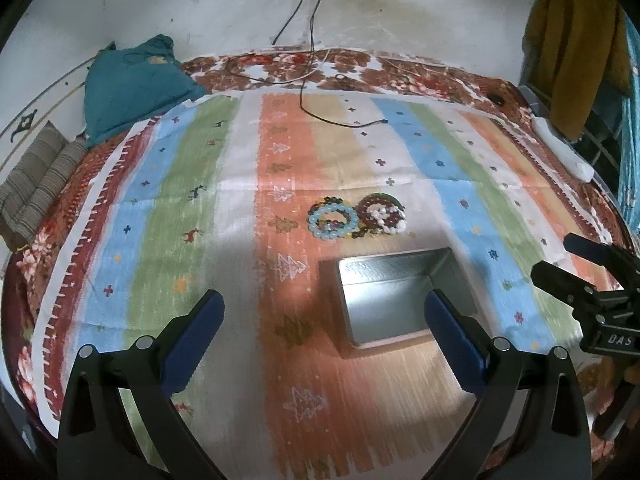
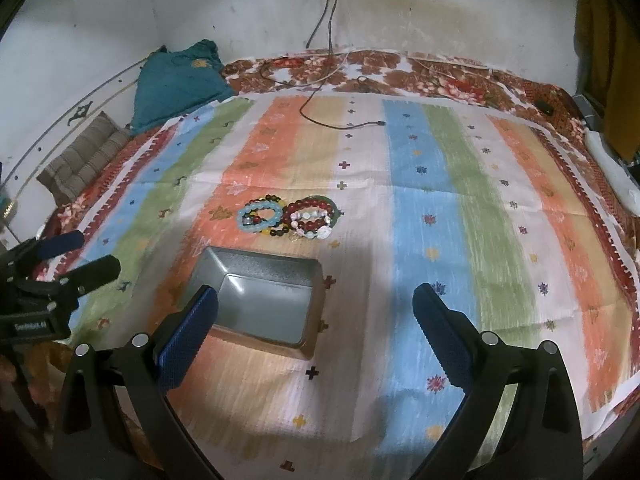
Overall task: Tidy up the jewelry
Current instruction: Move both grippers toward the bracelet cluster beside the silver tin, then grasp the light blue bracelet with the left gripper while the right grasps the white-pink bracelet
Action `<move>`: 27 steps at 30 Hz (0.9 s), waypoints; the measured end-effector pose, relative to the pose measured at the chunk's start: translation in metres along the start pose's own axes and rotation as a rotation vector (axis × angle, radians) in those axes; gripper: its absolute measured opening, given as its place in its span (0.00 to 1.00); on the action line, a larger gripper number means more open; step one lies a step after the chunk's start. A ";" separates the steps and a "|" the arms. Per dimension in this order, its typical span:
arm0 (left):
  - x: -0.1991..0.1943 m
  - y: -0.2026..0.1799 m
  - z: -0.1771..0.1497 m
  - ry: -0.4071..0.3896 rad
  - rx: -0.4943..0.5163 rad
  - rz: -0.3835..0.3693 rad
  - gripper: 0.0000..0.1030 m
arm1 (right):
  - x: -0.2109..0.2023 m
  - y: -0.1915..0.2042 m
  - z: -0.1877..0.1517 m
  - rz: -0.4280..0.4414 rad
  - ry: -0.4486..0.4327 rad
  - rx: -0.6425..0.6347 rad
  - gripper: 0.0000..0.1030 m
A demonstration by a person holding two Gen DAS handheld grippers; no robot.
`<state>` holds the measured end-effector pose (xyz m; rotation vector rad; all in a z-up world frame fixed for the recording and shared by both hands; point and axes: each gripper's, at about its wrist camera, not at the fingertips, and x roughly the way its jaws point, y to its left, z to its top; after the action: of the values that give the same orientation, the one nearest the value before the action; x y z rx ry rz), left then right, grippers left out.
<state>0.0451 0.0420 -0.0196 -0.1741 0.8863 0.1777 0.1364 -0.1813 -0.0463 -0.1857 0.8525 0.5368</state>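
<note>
Bracelets [image 2: 290, 218] beside tin [image 2: 256, 304], left gripper [image 1: 324, 320] spread, right gripper [image 2: 316, 312] spread

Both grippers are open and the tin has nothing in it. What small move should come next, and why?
Probably move the right gripper forward over the tin to the bracelets and close on one. They lie in a pile on the striped cloth just beyond the tin, none is held, and the left gripper is also open.
</note>
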 end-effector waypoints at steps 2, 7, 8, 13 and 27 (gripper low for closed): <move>0.004 0.000 0.004 0.007 0.003 0.008 0.95 | 0.004 0.000 0.004 -0.007 0.004 -0.002 0.96; 0.016 -0.002 0.014 0.021 0.023 0.041 0.95 | 0.013 0.001 0.013 -0.007 0.018 -0.004 0.96; 0.017 -0.002 0.015 0.024 0.027 0.042 0.95 | 0.014 0.001 0.015 -0.007 0.022 -0.006 0.96; 0.027 0.002 0.026 0.040 0.020 0.046 0.95 | 0.026 -0.002 0.022 -0.005 0.046 0.004 0.96; 0.072 0.012 0.056 0.105 -0.021 0.057 0.94 | 0.070 -0.009 0.047 -0.005 0.127 0.030 0.96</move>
<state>0.1296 0.0723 -0.0423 -0.1795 0.9951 0.2324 0.2100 -0.1458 -0.0697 -0.1961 0.9826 0.5118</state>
